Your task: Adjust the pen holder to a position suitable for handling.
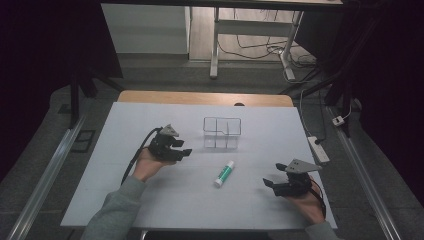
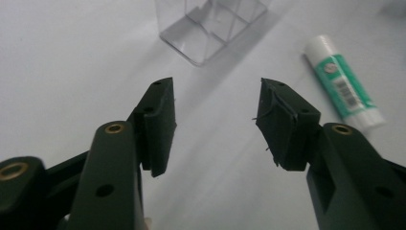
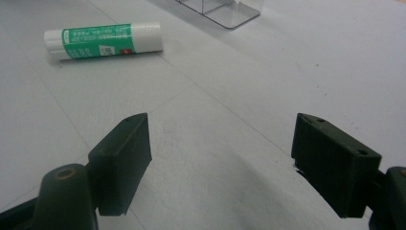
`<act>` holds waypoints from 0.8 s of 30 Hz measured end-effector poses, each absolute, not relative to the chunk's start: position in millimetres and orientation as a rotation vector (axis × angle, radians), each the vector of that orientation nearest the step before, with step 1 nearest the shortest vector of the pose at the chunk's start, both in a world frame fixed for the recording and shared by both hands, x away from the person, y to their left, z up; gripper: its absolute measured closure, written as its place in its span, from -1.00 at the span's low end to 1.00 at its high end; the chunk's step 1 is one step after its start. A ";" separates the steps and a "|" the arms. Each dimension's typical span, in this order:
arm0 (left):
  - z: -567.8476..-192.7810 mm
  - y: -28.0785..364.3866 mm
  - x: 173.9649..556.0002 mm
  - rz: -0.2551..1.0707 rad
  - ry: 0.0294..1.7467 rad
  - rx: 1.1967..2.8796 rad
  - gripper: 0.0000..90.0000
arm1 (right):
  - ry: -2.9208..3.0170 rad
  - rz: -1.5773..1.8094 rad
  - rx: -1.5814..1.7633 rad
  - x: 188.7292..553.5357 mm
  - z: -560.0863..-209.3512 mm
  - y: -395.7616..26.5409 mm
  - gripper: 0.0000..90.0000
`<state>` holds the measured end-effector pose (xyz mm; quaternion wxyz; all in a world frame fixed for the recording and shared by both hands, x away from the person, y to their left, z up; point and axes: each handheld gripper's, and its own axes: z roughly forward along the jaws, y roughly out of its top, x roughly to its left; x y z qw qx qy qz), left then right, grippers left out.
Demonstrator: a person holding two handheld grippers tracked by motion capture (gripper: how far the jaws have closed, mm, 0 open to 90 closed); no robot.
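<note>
Both your tongs, left (image 1: 184, 151) and right (image 1: 270, 183), stand apart, empty. Glue stick (image 1: 224, 173) lies between them, not yet grasped; next, reach and clamp it.

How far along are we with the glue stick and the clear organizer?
Nothing looks done: the glue stick lies flat on the table, apart from the clear organizer, whose compartments look empty. In hand: neither; the left gripper and the right gripper are both open with nothing between their fingers. Probably left: grasping the stick and placing it in the organizer.
</note>
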<state>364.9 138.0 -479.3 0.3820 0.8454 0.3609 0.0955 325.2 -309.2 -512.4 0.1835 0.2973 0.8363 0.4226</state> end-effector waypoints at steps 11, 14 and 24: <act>-476.0 151.3 334.1 0.244 0.896 2.183 -0.16 | 2.360 1.203 0.844 324.0 -512.2 -312.2 -0.54; -475.1 148.7 335.2 0.207 0.892 2.189 -0.20 | 2.347 1.206 0.849 322.8 -512.4 -312.7 -0.54; -470.3 130.2 334.4 0.177 0.855 2.229 -0.32 | 2.342 1.209 0.844 320.7 -512.4 -314.2 -0.54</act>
